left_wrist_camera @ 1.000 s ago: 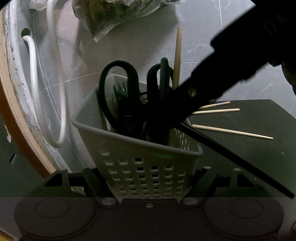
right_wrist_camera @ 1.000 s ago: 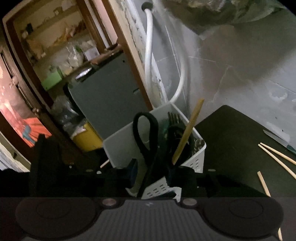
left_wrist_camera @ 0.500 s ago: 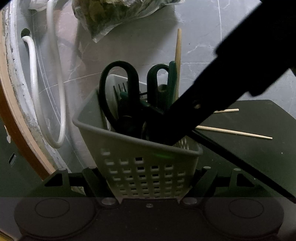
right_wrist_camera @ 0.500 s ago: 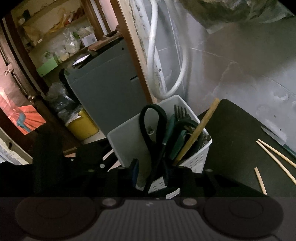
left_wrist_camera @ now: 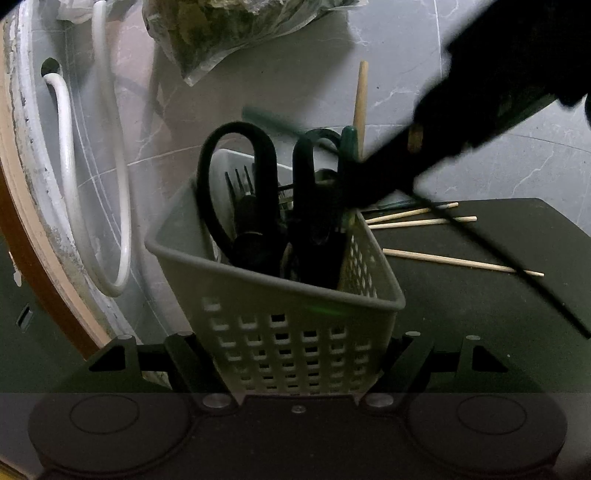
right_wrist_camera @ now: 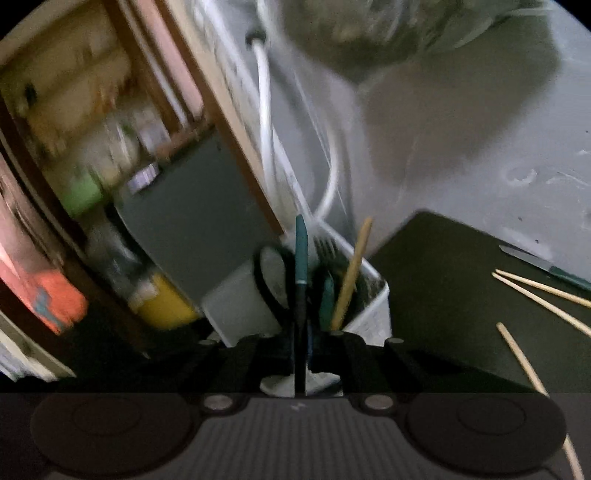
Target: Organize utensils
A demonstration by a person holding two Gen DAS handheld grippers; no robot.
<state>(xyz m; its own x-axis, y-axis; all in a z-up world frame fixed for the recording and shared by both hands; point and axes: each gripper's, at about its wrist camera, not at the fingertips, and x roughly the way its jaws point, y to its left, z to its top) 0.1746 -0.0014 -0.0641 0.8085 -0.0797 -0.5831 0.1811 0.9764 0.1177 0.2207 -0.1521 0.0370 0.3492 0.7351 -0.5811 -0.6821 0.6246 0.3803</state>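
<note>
A white perforated utensil basket (left_wrist_camera: 295, 332) stands at the left edge of a dark table (left_wrist_camera: 480, 314). It holds black scissors (left_wrist_camera: 236, 177), a fork, a green-handled tool and a wooden chopstick (left_wrist_camera: 360, 107). My left gripper (left_wrist_camera: 295, 354) is shut on the basket's near wall. My right gripper (right_wrist_camera: 301, 354) is shut on a green-handled utensil (right_wrist_camera: 301, 258) and holds it above the basket (right_wrist_camera: 369, 314). The right gripper's dark body (left_wrist_camera: 480, 110) crosses the left wrist view at upper right.
Several loose chopsticks (left_wrist_camera: 461, 262) lie on the table right of the basket, also in the right wrist view (right_wrist_camera: 543, 291). A green-handled knife (right_wrist_camera: 546, 267) lies at the table's far edge. A white hose (left_wrist_camera: 70, 184) hangs on the marble wall. A plastic bag (left_wrist_camera: 229, 33) hangs above.
My right gripper has lifted up and back from the basket, drawing the green-handled utensil up with it. The left gripper and basket have stayed still.
</note>
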